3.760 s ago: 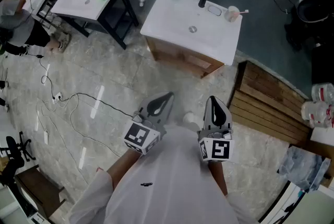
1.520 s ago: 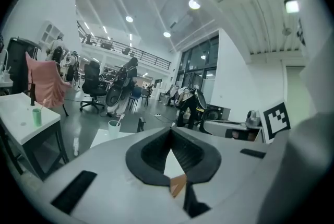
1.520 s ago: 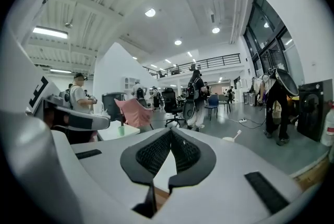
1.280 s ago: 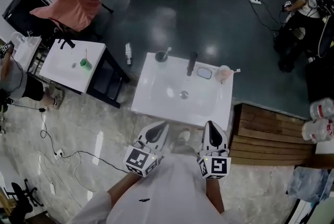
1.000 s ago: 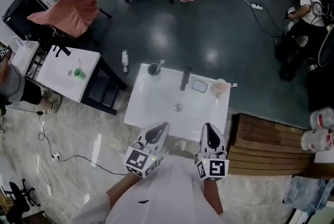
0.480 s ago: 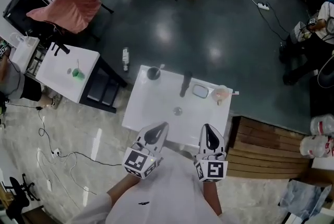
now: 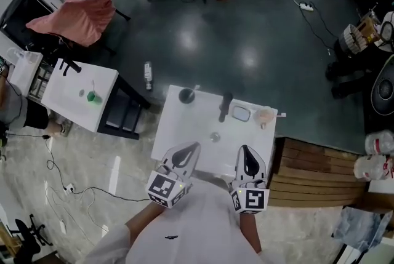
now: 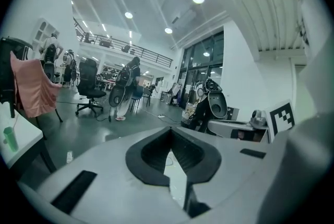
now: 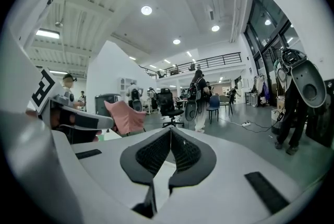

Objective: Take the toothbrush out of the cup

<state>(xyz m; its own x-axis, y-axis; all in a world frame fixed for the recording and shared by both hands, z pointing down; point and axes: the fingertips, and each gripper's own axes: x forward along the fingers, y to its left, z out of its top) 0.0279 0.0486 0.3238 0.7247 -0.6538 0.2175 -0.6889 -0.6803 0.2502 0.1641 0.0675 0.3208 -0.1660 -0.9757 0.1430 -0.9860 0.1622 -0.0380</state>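
Note:
A white sink unit (image 7: 184, 127) stands in front of me in the head view. At its far left corner is a dark cup (image 7: 186, 95) with a white toothbrush (image 7: 193, 90) leaning out of it. A pink cup (image 7: 266, 116) with another brush sits at the far right corner, beside a dark tap (image 7: 225, 107). My left gripper (image 7: 196, 146) and right gripper (image 7: 244, 149) are held close to my body over the sink's near edge, both shut and holding nothing. Neither gripper view shows the cups; there the left gripper (image 8: 169, 131) and right gripper (image 9: 170, 130) point out into the room.
A soap dish (image 7: 241, 113) lies next to the tap. A second white table (image 7: 80, 96) with a green cup (image 7: 91, 96) stands left. A pink-draped chair (image 7: 74, 10), a bottle on the floor (image 7: 148, 74), a wooden pallet (image 7: 320, 176) at right and floor cables (image 7: 68, 186) surround me.
I have walked up to the sink, which now lies just beyond the grippers. In the last second it shifted slightly right in view. Both grippers stay shut and empty.

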